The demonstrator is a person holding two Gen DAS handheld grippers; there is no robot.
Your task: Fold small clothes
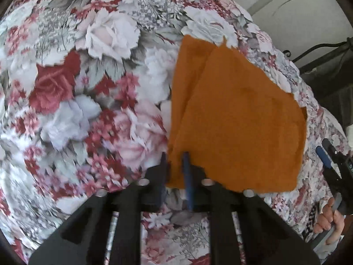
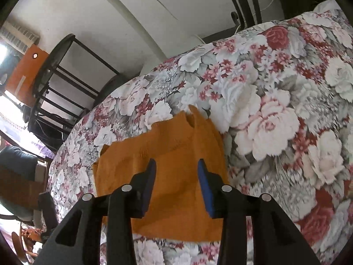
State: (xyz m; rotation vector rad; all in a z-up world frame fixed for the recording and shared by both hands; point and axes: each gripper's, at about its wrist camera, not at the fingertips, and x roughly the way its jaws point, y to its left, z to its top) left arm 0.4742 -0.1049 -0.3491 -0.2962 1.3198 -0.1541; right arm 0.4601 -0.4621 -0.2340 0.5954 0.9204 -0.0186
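An orange knitted garment [image 1: 238, 119] lies on a floral bedsheet [image 1: 77, 88], one side folded over the rest. My left gripper [image 1: 175, 165] is shut on the garment's near left corner, with cloth between the blue pads. In the right wrist view the same garment [image 2: 174, 154] lies under my right gripper [image 2: 176, 174], which is open and empty just above its middle. The right gripper also shows at the right edge of the left wrist view [image 1: 331, 156], held by a hand.
The floral sheet [image 2: 275, 110] covers the whole bed. Beyond its edge stand a black metal rack [image 2: 55, 84], a white wall with a pipe [image 2: 132, 17] and a dark bed frame [image 1: 326, 57].
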